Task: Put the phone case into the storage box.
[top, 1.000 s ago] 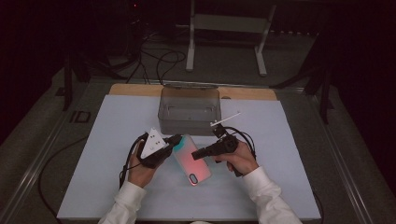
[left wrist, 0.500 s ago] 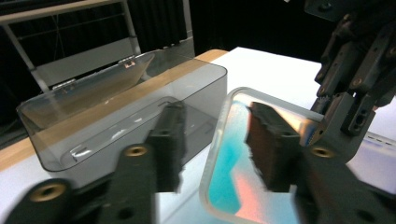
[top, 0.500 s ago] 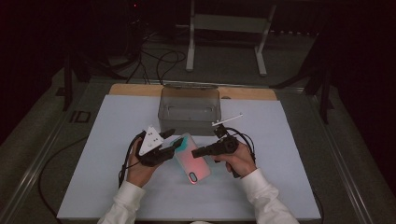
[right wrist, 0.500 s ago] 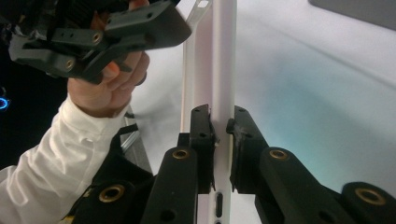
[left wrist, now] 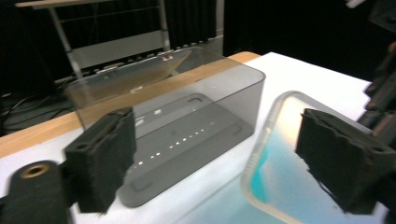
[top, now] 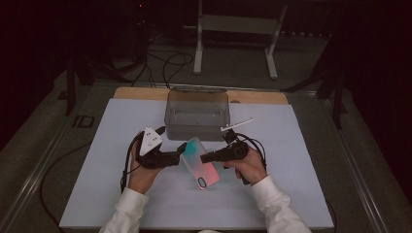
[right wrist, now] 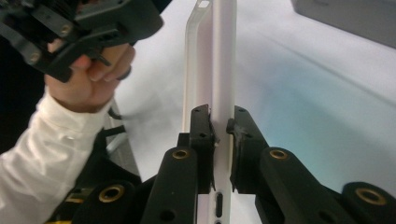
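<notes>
Right claw (right wrist: 221,128) clamps phone case (right wrist: 212,60) edge; left claw (right wrist: 93,23) upper left

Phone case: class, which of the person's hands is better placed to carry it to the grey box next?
Right, probably. The right gripper is clamped on the phone case, while the left gripper has just opened off it. The grey box stands just beyond.

White sleeves (top: 279,206) are worn on both arms. Each gripper (top: 177,154) is made of black parts with brass-ringed holes, and a black cable (top: 127,165) is trailed behind. A grey three-cornered plate (top: 150,139) is fixed on the left one.

One phone case (top: 200,162) (pink-teal), one clear box (top: 197,114).
</notes>
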Demonstrator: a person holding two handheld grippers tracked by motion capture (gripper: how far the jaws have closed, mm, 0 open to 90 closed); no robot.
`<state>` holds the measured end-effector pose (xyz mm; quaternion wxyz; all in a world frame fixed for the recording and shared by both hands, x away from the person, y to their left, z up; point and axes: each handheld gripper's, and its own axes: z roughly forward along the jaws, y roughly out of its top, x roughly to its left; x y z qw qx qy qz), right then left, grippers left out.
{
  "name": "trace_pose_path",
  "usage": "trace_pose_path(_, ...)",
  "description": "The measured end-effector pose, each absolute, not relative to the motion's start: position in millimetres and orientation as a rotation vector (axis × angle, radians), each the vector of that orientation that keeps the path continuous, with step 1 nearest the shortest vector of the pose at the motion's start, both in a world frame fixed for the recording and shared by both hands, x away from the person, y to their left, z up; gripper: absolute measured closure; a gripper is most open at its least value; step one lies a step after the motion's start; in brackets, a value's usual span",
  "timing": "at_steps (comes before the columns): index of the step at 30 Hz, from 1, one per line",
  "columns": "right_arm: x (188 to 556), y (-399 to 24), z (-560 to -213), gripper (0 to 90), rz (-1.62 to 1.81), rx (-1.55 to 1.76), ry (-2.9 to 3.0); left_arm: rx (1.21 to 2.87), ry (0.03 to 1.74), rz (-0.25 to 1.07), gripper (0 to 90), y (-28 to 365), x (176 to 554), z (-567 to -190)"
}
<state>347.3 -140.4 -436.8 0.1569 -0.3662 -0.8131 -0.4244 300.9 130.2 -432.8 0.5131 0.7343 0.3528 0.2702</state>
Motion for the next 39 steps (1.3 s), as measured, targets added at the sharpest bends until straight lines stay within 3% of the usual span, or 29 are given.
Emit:
trace_pose_path(4,346.7,-142.3,-434.6,81.8,-1.225,-1.056,-2.333,1.745,0.869,0.657,0.6,137.5,300.0,-430.3)
trace_pose_path(39,344.9,-149.4,-420.9,81.6,-1.282,-1.102,-2.352,1.71,1.0,0.731,0.4,206.9,258.4,-477.8)
